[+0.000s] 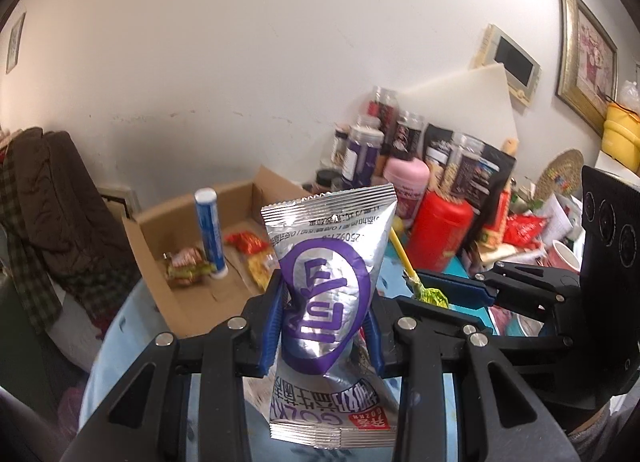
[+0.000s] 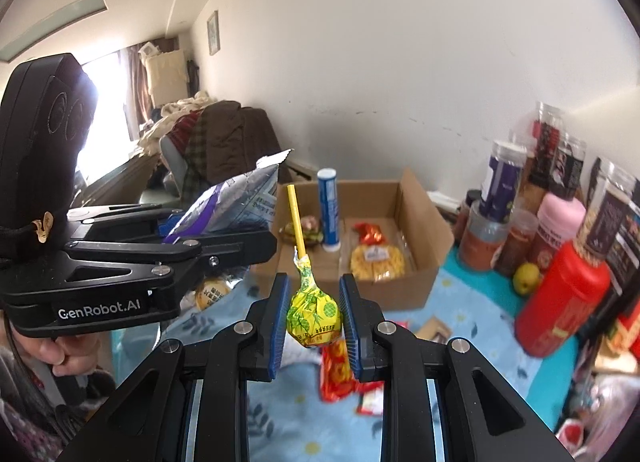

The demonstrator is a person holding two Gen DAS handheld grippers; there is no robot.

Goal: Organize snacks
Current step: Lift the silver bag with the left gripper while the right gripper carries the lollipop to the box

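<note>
My left gripper [image 1: 325,296] is shut on a silver packet with a purple logo [image 1: 332,230], held upright above the blue tablecloth. My right gripper [image 2: 314,302] is shut on a lollipop in a yellow-green wrapper [image 2: 314,312], its yellow stick pointing up. In the right wrist view the left gripper [image 2: 256,242] and its packet [image 2: 236,206] hang to the left. In the left wrist view the right gripper [image 1: 448,286] and the lollipop [image 1: 432,294] are on the right. Ahead stands an open cardboard box [image 2: 424,222] holding a blue tube [image 2: 329,214], wrapped candies and a yellow snack bag [image 2: 376,258].
Jars, bottles and a red canister [image 2: 560,298] crowd the right side of the table. A red snack wrapper [image 2: 338,366] lies on the blue cloth below my right gripper. A chair with a brown jacket [image 1: 44,190] stands left of the table. A person's hand [image 2: 68,354] holds the left gripper.
</note>
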